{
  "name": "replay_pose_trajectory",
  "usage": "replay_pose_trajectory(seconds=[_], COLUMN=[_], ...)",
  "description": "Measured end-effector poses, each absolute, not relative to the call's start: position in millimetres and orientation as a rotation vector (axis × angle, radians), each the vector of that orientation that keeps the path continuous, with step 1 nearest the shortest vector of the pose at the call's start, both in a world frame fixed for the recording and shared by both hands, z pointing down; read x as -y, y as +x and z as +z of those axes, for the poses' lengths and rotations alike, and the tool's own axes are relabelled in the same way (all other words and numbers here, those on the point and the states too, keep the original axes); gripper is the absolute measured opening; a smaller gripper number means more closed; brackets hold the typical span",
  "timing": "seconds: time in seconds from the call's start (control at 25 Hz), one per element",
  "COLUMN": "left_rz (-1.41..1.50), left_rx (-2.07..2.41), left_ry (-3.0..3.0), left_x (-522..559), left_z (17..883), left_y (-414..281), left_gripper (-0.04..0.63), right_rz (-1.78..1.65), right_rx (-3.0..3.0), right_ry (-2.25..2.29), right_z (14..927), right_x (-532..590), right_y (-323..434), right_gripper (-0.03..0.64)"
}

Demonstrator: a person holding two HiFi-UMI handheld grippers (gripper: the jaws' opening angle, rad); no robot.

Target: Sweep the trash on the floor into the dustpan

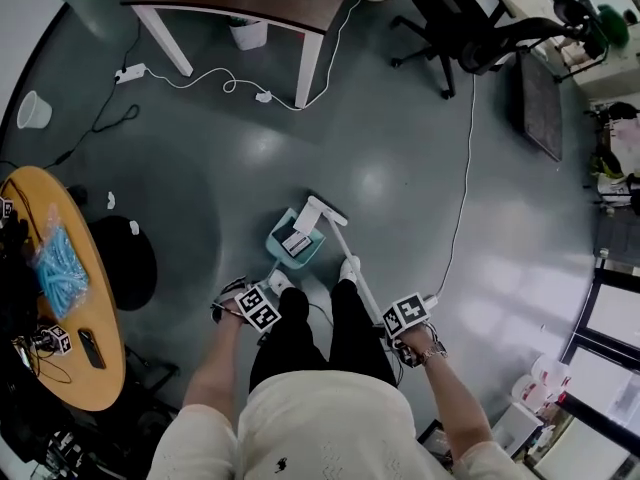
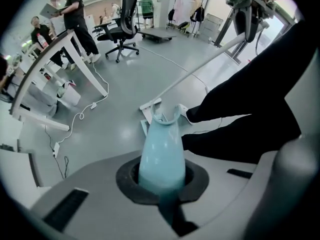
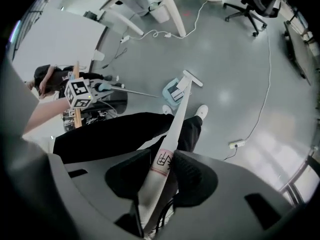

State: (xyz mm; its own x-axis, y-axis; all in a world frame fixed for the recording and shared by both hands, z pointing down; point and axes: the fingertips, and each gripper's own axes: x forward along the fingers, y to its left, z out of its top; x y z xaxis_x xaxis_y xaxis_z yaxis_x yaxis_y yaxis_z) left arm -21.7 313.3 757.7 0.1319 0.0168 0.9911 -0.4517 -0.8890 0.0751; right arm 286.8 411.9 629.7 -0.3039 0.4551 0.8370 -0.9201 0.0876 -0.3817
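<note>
- Two clenched: left gripper (image 2: 161,179) on dustpan (image 1: 278,230) handle; right gripper (image 3: 162,174) on broom (image 1: 322,211).
- Dustpan near feet (image 1: 349,266), broom head at far rim; trash (image 1: 294,244) seemingly inside; next, lift it level.

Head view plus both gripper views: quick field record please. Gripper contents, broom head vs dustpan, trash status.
left gripper: shut on dustpan handle
right gripper: shut on broom handle
dustpan: teal, on the floor, just ahead of the person's shoes
broom head: white, at the dustpan's mouth; contact cannot be told
trash: white piece lying inside the dustpan
</note>
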Motion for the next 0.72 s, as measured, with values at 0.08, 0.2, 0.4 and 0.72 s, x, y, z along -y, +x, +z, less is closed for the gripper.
replay_pose_trajectory(seconds=[0.08, 0.2, 0.4, 0.72], left_rz=[1.814, 1.788, 1.651, 1.390], left_rx=[0.425, 0.464, 0.634, 0.915], left_ry=[2.065, 2.061, 1.965, 1.849], left_x=[-314, -313, -309, -297], left_z=[758, 757, 755, 735], left_y=[-20, -25, -39, -78], left_gripper=[0.012, 0.012, 0.012, 0.012], right_rz=[1.503, 1.489, 1.647, 2.002], right_rx=[1.198, 1.209, 1.213, 1.264], right_ry=[0.484, 0.391, 0.427, 0.593], right_z=[624, 616, 599, 560], right_x=[-422, -436, -425, -334], right_y=[269, 243, 219, 203], right_gripper=[0.152, 0.152, 0.152, 0.153])
